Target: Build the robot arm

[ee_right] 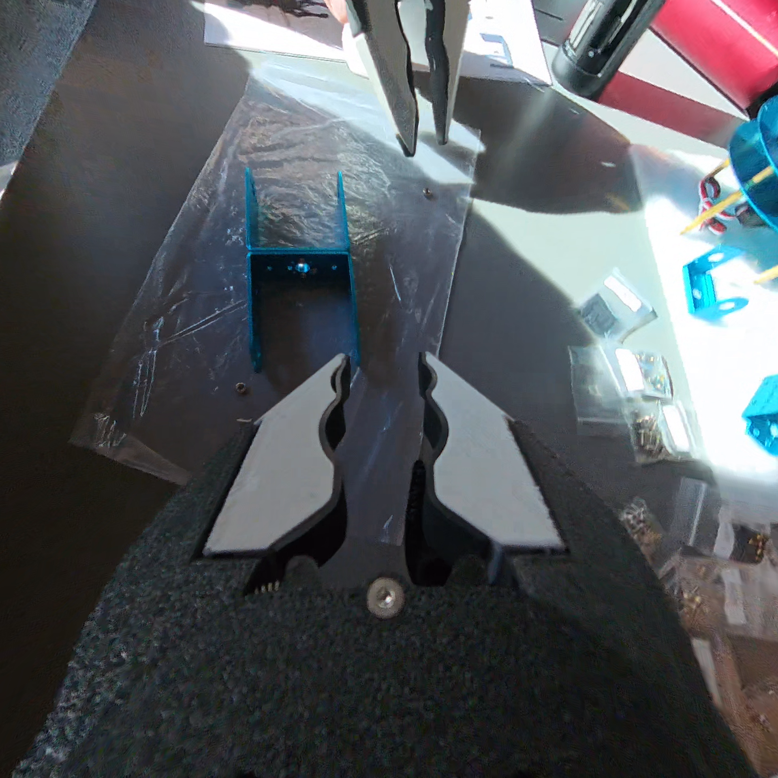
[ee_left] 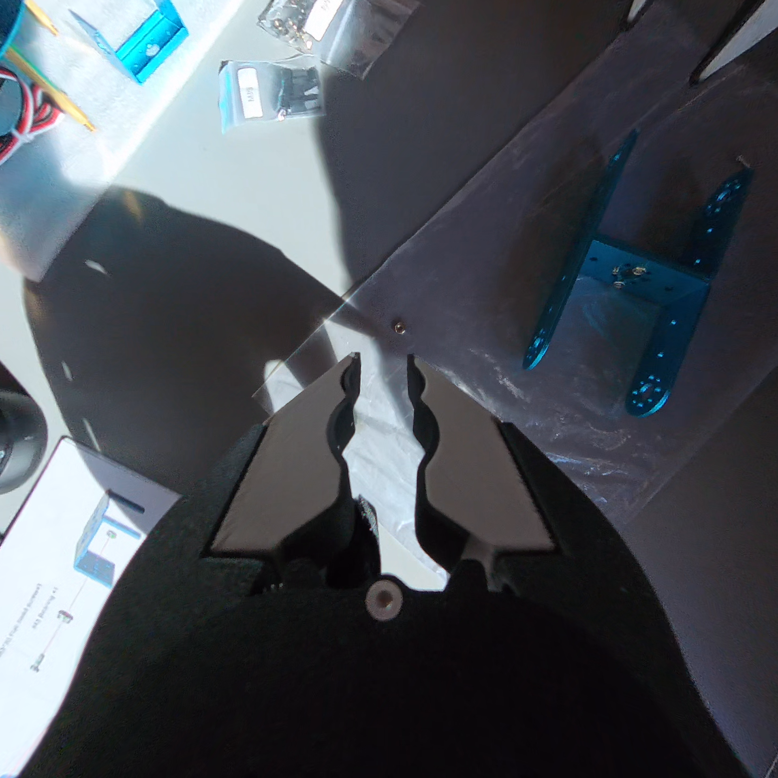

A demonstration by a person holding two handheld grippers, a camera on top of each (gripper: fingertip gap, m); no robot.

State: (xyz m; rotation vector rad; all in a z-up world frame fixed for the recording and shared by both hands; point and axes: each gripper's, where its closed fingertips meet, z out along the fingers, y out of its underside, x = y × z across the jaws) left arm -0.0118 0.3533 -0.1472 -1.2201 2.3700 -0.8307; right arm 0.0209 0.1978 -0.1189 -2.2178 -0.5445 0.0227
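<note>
Left gripper: fingers slightly apart, clamped on nothing; tips hover low over the corner of a clear plastic sheet, centre of the left wrist view.
Right gripper: fingers apart and empty, above the near end of the same sheet, lower centre of the right wrist view.
Nearest to left gripper: 1 small brass nut, just beyond the fingertips, not touched.
Nearest to right gripper: blue H-shaped metal bracket assembly, lying on the sheet just beside the left fingertip, apart from it.
Bracket assembly, handling: judged stiff anodised metal, light, smooth and likely slippery; the 2 parallel side plates or the cross-plate edge look like the soundest places to pinch.
Second loose part: 1 small nut on the sheet, lower left of the bracket.
Tabletop: white, half in sun, half in shadow.
Surroundings: bags of fasteners, upper centre; 1 small blue U-bracket, upper left; printed instruction sheet, lower left; red box, upper right of the right wrist view.
</note>
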